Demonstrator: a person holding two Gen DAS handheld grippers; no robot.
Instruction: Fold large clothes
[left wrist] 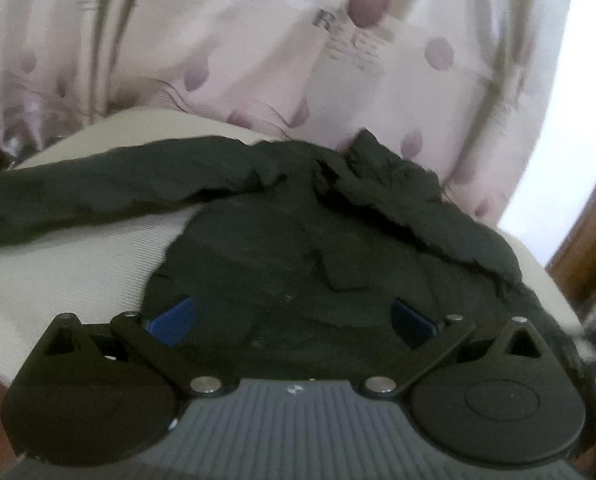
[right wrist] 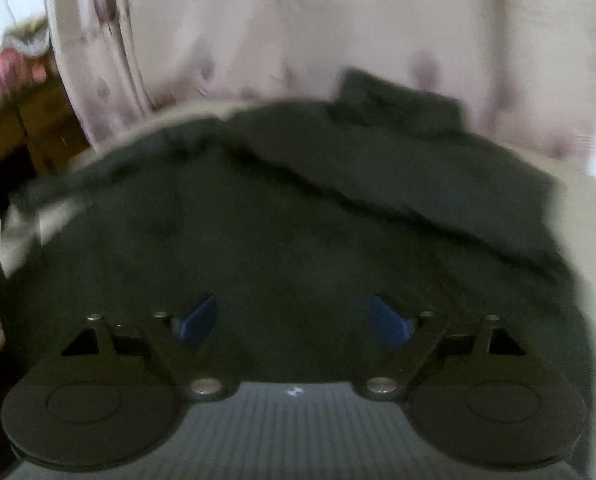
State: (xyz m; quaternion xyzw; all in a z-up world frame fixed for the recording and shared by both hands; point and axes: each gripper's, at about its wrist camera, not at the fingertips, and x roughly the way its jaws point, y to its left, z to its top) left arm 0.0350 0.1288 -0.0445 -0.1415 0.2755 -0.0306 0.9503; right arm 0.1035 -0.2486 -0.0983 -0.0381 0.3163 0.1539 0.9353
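A black long-sleeved garment (left wrist: 298, 240) lies spread on a cream surface (left wrist: 58, 272). One sleeve (left wrist: 98, 196) stretches out to the left, the other sleeve (left wrist: 437, 216) is folded over its right side, and the collar (left wrist: 361, 152) points away. My left gripper (left wrist: 292, 316) is open with its blue fingers (left wrist: 174, 320) wide apart just over the garment's near hem. In the blurred right wrist view the garment (right wrist: 298, 220) fills the frame. My right gripper (right wrist: 294, 318) is open, blue fingers (right wrist: 389, 320) apart, low over the cloth.
A pale pink patterned curtain (left wrist: 258, 40) hangs behind the surface and also shows in the right wrist view (right wrist: 298, 32). Brown wooden furniture (left wrist: 585, 248) stands at the right edge, and in the right wrist view (right wrist: 30, 128) at the left.
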